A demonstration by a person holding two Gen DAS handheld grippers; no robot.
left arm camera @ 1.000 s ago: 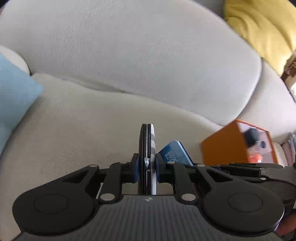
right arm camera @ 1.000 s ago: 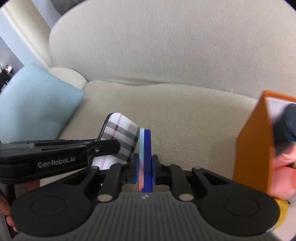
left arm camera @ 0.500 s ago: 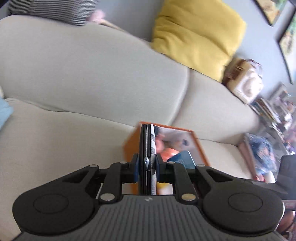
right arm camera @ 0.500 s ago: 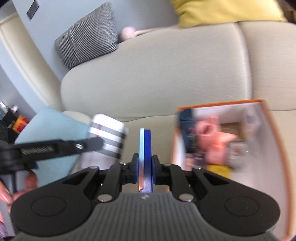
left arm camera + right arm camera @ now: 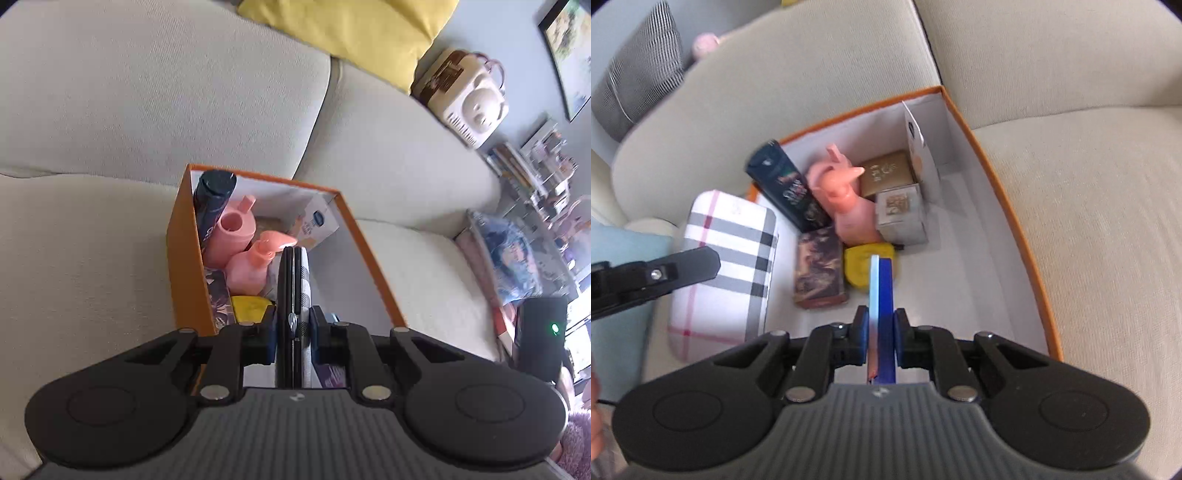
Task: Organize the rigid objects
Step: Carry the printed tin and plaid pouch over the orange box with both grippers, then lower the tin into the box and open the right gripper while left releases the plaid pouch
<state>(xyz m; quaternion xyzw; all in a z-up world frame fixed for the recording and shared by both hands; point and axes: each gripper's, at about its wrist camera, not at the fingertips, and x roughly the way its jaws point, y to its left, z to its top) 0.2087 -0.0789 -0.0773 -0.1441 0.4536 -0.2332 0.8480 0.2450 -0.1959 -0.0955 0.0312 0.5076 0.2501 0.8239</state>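
— What does each hand hold now?

— The right gripper [image 5: 881, 332] pinches a thin blue card or flat box [image 5: 882, 295], seen from its edge, so I cannot say exactly what it is. Its long axis runs straight forward along the fingers. The left gripper [image 5: 293, 328] is clamped on a flat checked case [image 5: 303, 291], also edge-on from its own camera. From the right wrist view the case [image 5: 727, 258] shows its broad white face with grey and red stripes.

— And where is the place for them?

— Directly ahead and below, on the beige sofa [image 5: 1089, 206]. The orange box [image 5: 1027, 236] stands open there. The right gripper is over the near, bare part of the box floor. The left one, I think, is above the left wall of the box, with the case partly outside it.

— So which hand is nearer to a free spot?

— The right, in my judgement. The bare white floor lies on the right side of the box.

— What is in the way?

— Going farther in: a yellow object [image 5: 864, 266], a brown patterned box [image 5: 818, 266], a small pale carton [image 5: 903, 218], a pink pump bottle [image 5: 846, 199], a dark tube [image 5: 786, 184], a gold box [image 5: 886, 173]. They fill the left and far part. Behind the sofa back lies a yellow cushion [image 5: 351, 33].
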